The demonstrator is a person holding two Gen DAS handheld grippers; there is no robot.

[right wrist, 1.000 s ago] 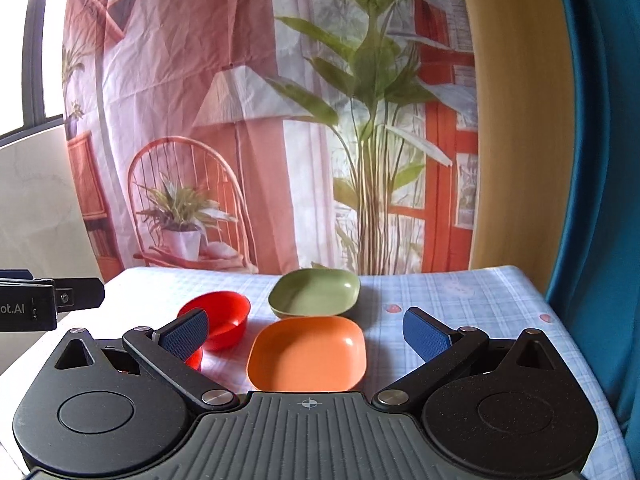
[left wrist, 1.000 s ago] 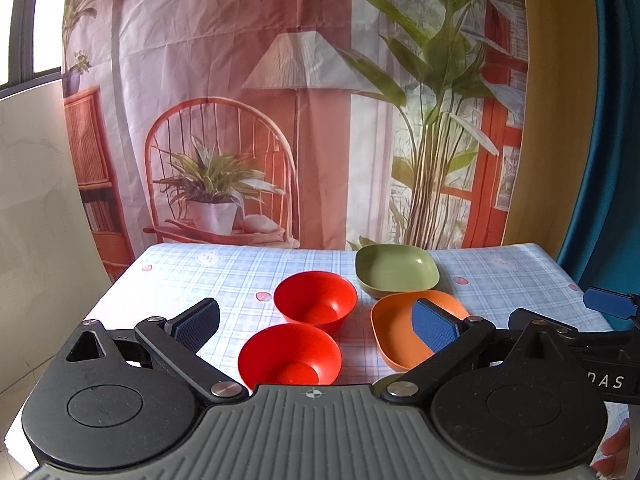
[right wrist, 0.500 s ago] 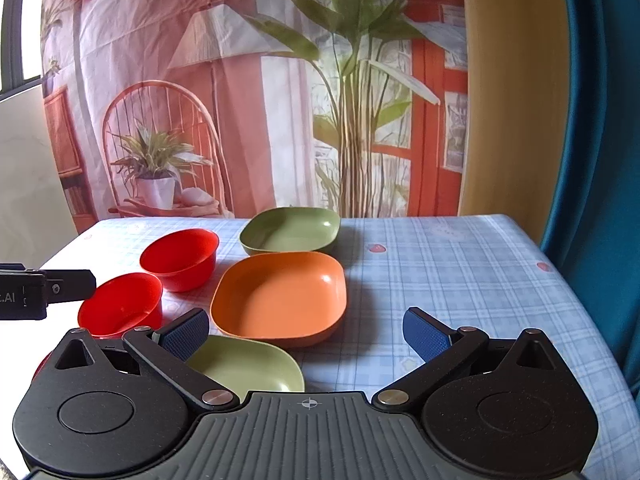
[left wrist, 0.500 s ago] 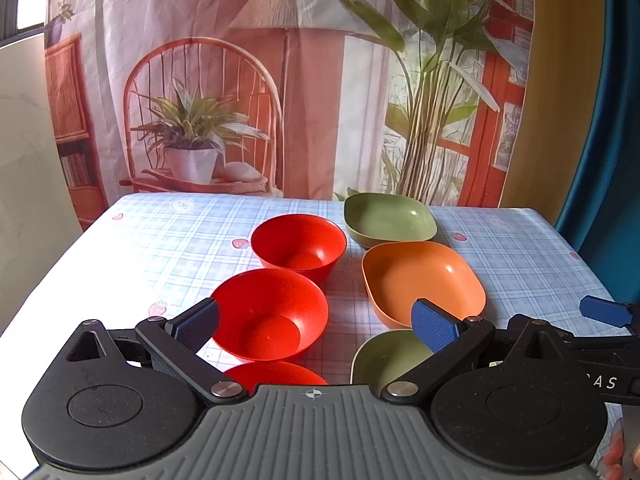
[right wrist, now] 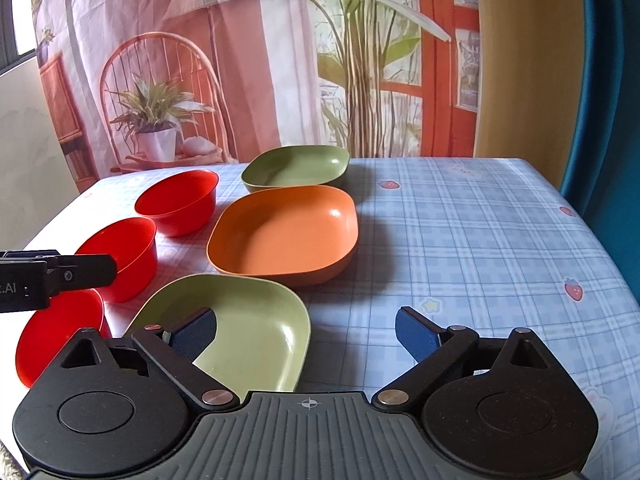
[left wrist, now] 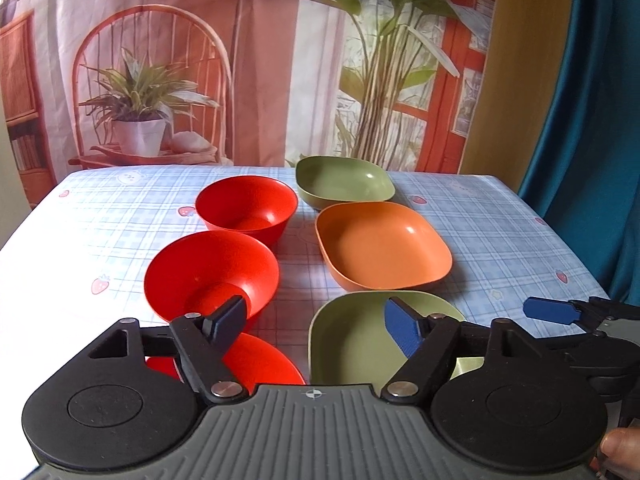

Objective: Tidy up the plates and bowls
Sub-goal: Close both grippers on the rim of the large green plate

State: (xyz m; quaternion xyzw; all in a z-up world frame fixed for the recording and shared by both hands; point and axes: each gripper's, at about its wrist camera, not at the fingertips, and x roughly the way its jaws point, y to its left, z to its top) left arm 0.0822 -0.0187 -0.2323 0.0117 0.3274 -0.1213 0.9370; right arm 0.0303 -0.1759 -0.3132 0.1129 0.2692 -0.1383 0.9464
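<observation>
Three red bowls stand in a column on the checked cloth: far (left wrist: 246, 206), middle (left wrist: 208, 272), near (left wrist: 260, 360). Right of them lie a far green plate (left wrist: 344, 184), an orange plate (left wrist: 380, 244) and a near light-green plate (left wrist: 352, 344). My left gripper (left wrist: 316, 320) hovers over the gap between near bowl and near plate, jaws closing, pads touching nothing. My right gripper (right wrist: 306, 326) hangs above the near green plate (right wrist: 248, 320), its left finger over the plate's inside, jaws closing without a grip. The orange plate (right wrist: 284, 236) lies beyond.
The table (right wrist: 480, 240) has bare cloth to the right of the plates. A printed backdrop hangs behind its far edge and a blue curtain (left wrist: 592, 160) at the right. A finger of the right gripper (left wrist: 552, 312) shows in the left wrist view.
Both grippers sank and tipped downward toward the table. The near red bowl and near green plate came into view. Both pairs of jaws stand narrower, the left more so.
</observation>
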